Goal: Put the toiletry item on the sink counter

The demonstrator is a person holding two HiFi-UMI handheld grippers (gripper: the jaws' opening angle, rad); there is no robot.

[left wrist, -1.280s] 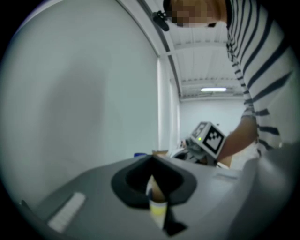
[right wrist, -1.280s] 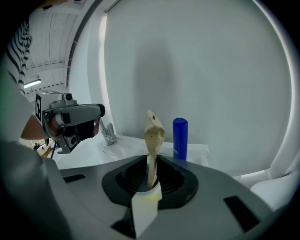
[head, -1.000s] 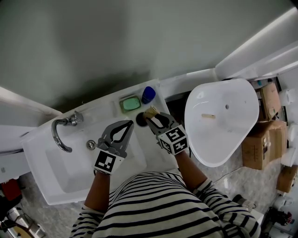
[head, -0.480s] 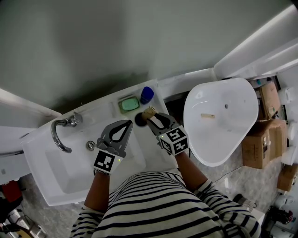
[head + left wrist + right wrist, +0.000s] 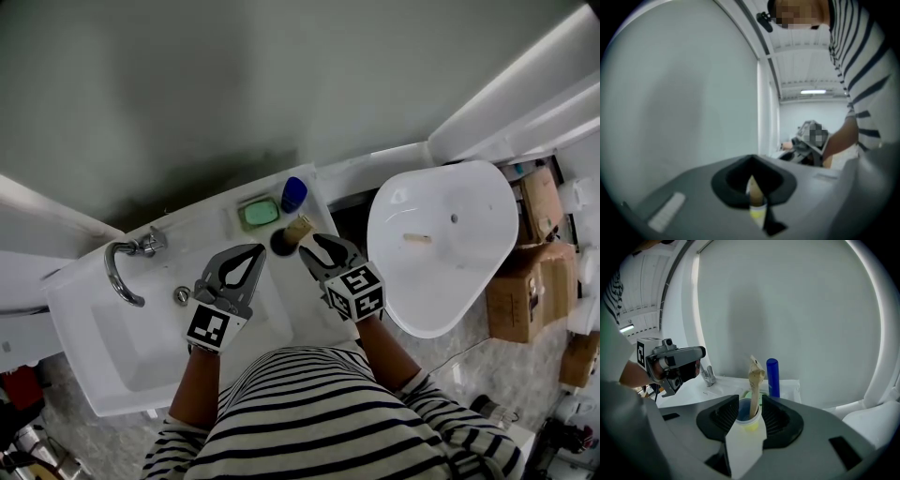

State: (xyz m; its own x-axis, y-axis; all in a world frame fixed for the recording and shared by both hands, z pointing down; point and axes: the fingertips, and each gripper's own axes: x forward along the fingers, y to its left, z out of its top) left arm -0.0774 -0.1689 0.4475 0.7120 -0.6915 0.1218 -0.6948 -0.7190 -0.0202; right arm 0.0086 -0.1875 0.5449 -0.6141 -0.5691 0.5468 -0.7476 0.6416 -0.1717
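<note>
A small cup (image 5: 281, 242) with a yellowish rim stands on the sink counter (image 5: 309, 291), right of the basin, and a beige stick-like toiletry (image 5: 299, 228) stands upright in it. My right gripper (image 5: 310, 247) is just behind the cup and open. Its jaws have just been opening. In the right gripper view the cup (image 5: 749, 414) sits between the pads, which do not press on it. My left gripper (image 5: 259, 249) hovers shut and empty over the basin's right side.
A green soap (image 5: 260, 213) and a blue bottle (image 5: 294, 193) stand at the counter's back edge. The faucet (image 5: 122, 267) is at the basin's left. A white round bowl (image 5: 469, 272) sits to the right, with cardboard boxes (image 5: 525, 281) beyond it.
The right gripper's jaws have spread and it has drawn back slightly from the cup toward the person. The cup stays on the counter. The left gripper has not moved.
</note>
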